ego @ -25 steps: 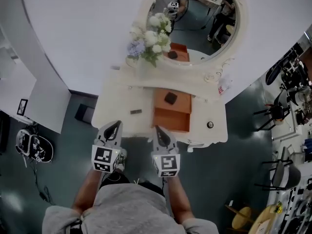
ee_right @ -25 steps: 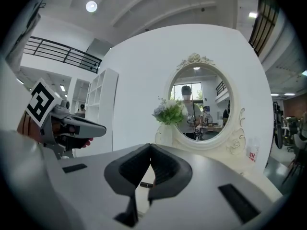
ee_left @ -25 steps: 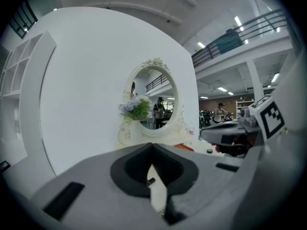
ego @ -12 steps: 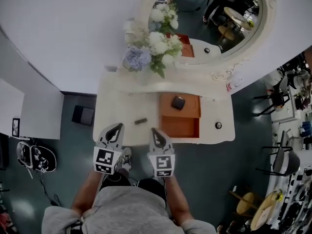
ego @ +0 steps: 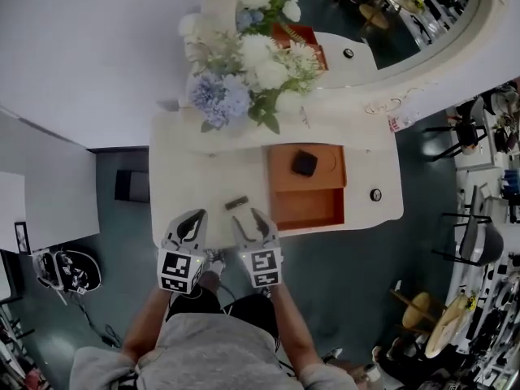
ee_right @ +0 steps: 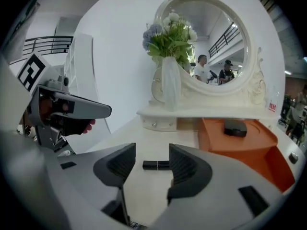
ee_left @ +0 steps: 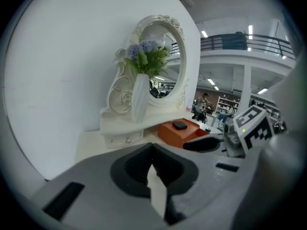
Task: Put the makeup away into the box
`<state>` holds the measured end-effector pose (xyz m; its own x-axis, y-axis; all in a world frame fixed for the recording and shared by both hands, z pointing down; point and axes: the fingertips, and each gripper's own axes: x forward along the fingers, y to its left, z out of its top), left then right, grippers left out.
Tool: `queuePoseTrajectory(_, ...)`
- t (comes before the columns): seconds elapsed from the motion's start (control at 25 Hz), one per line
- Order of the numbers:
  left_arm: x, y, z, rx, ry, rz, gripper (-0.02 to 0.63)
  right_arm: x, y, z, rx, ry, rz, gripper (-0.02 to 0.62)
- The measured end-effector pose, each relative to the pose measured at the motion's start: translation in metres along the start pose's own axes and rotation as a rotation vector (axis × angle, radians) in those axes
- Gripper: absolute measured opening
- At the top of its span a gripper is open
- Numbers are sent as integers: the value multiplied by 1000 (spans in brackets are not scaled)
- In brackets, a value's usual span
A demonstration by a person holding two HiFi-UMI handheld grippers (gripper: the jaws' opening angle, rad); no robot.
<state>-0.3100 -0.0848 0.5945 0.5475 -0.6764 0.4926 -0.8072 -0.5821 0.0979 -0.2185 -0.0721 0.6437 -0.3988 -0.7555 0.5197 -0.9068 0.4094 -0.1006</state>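
Box [ego: 305,208], orange, sits on white vanity [ego: 195,177], black compact [ego: 304,162] on its upper part. R gripper [ego: 246,216]: jaws just been opening, partway apart, nothing btwn. L gripper [ego: 192,215]: jaws together, empty. Makeup tube [ego: 236,203] lies on vanity just ahead of R jaws, beside box.
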Motion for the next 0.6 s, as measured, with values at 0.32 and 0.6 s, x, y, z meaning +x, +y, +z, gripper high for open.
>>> queuePoseTrajectory(0.32,15,19,-28,-16,67,-11,0,47,-8,-42,-3,112,-24,347)
queuePoseTrajectory(0.6,21,28,-37,-23,94,-16,0,70,-11,-63,-27,187,-29,359)
